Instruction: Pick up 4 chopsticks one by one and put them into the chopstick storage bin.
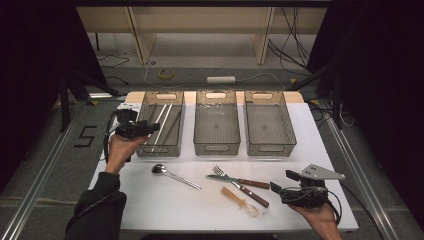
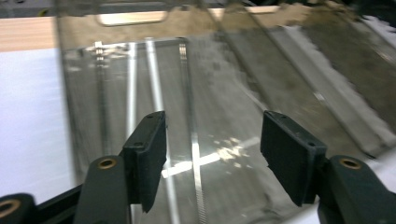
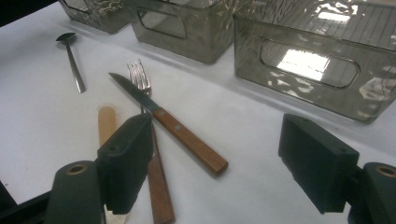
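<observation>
lying in the left bin (image 1: 161, 125), thin metal chopsticks (image 2: 156, 88) blur into streaks. left gripper (image 2: 212, 154) hovers over them, spread, holding nothing. right gripper (image 3: 215, 163) gapes empty above the knife (image 3: 168, 122) on the surface (image 1: 165, 200).

Tape roll (image 1: 166, 73) and power strip (image 1: 221, 79) beyond table.

High view overlooks table (image 1: 165, 205); 2 close views share bins (image 3: 303, 56).

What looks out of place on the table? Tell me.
Little stands out: the knife lies crossed over the fork, and a plastic spoon sits askew beside them. Nothing is spilled or damaged.
</observation>
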### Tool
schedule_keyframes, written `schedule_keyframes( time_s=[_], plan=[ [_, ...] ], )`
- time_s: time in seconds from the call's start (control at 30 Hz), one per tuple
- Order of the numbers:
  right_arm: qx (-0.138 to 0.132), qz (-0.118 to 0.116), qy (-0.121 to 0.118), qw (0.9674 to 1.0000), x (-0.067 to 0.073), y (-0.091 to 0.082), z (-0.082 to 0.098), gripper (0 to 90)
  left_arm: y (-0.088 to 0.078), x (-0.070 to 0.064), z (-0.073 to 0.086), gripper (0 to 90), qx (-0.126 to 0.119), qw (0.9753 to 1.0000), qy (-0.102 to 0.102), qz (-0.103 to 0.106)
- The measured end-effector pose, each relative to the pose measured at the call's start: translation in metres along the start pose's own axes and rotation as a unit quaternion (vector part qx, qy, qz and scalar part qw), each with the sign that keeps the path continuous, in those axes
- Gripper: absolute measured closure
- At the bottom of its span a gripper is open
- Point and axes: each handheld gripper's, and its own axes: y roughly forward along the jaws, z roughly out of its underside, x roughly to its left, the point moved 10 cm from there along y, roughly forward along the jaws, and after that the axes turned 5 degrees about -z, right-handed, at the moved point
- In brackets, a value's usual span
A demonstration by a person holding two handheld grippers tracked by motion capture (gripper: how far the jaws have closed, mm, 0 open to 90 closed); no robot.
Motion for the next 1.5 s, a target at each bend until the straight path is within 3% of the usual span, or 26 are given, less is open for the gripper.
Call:
schedule_keyframes(
  time_s=[0.2, 0.47, 0.63, 0.9, 1.27, 1.5],
  plan=[
    [0.0, -0.002, -0.001, 1.0, 0.002, 0.001, -0.001, 27.4, -0.01, -0.025, 0.006, 33.5, 0.011, 0.9987, 0.047, 0.018],
    [0.003, -0.009, -0.007, 0.9999, 0.007, 0.003, -0.001, 27.5, -0.018, -0.045, 0.014, 29.1, 0.01, 0.9967, 0.071, 0.038],
    [0.004, -0.014, -0.01, 0.9999, 0.01, 0.004, -0.001, 27.5, -0.021, -0.058, 0.02, 27.6, 0.015, 0.994, 0.093, 0.055],
    [0.005, -0.023, -0.008, 0.9997, 0.014, 0.005, -0.002, 27.5, -0.026, -0.071, 0.027, 25.3, 0.022, 0.9909, 0.115, 0.067],
    [0.006, -0.039, -0.017, 0.9991, 0.024, 0.008, -0.004, 27.5, -0.03, -0.085, 0.039, 23.8, 0.043, 0.9834, 0.158, 0.079],
    [0.01, -0.056, -0.023, 0.9981, 0.035, 0.013, -0.005, 27.7, -0.032, -0.09, 0.042, 23.5, 0.048, 0.9812, 0.167, 0.084]
  ],
)
